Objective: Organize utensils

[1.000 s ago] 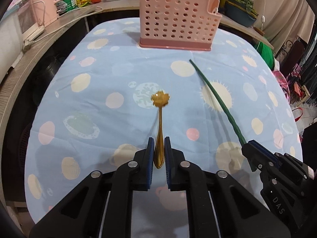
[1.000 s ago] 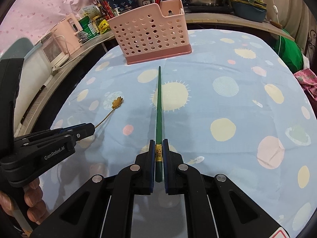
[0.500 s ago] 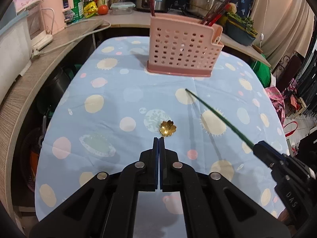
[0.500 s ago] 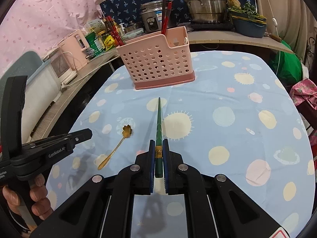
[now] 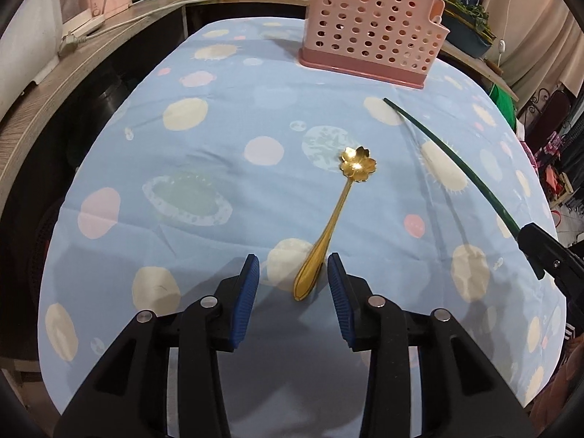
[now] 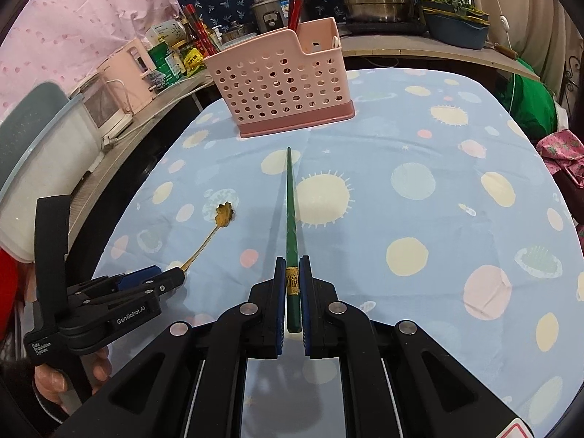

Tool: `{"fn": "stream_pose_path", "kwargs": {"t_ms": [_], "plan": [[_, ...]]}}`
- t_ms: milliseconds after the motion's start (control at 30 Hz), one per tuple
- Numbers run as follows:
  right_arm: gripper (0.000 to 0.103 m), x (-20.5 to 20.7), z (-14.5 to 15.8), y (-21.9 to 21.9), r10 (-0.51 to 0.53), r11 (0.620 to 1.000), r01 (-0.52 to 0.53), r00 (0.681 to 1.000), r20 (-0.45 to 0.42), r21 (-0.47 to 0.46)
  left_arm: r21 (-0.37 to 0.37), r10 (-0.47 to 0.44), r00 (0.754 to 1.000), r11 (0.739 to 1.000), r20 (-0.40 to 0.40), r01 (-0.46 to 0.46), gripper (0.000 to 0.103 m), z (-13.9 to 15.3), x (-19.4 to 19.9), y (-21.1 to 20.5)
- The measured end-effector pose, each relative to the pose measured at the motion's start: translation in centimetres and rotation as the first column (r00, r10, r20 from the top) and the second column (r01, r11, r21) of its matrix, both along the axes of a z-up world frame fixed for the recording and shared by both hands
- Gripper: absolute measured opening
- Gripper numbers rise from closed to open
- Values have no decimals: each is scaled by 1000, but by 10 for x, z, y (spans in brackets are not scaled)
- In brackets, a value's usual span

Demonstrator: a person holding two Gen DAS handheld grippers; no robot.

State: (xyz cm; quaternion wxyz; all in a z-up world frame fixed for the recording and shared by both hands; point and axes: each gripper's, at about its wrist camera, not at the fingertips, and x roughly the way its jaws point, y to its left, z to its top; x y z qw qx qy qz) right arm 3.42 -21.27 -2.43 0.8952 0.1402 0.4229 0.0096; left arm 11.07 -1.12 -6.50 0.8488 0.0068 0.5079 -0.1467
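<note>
We clamp the long dark-green chopstick point(image 6: 292, 233) in the right gripper point(image 6: 292, 292), tip aimed at 12 o'clock twd the pink perforated plastic caddy point(image 6: 281, 80), while the left gripper point(image 5: 294, 273) opens its jaws round the flower-bowled gold metal spoon point(image 5: 337, 211) lying loose on the spotted blue tablecloth point(image 5: 219, 189), w/ pads not touching its handle.
</note>
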Motion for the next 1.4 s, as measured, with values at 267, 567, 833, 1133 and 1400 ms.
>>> {"fn": "stream_pose_path", "kwargs": {"t_ms": [267,567,833,1133,1400], "plan": [[7,-1,-1,1,1,1000,-1,1000,-3,-2,-14,-45,999,999,-9,45,6,2,-6,-6],[7,-5,15,3,0,1000,0,999,35,0,-49,-51,998,997,37,53,1,33,-15,-4],[7,-8,49,1,-1,1000,0,993,120,8,-93,-51,995,994,88,59,1,73,-14,-1],[7,4,85,-10,-10,998,-2,983,186,65,-126,-34,988,991,150,53,1,114,0,0],[7,23,123,-18,-19,999,7,964,266,44,-125,-33,980,990,197,58,1,150,27,-5]]}}
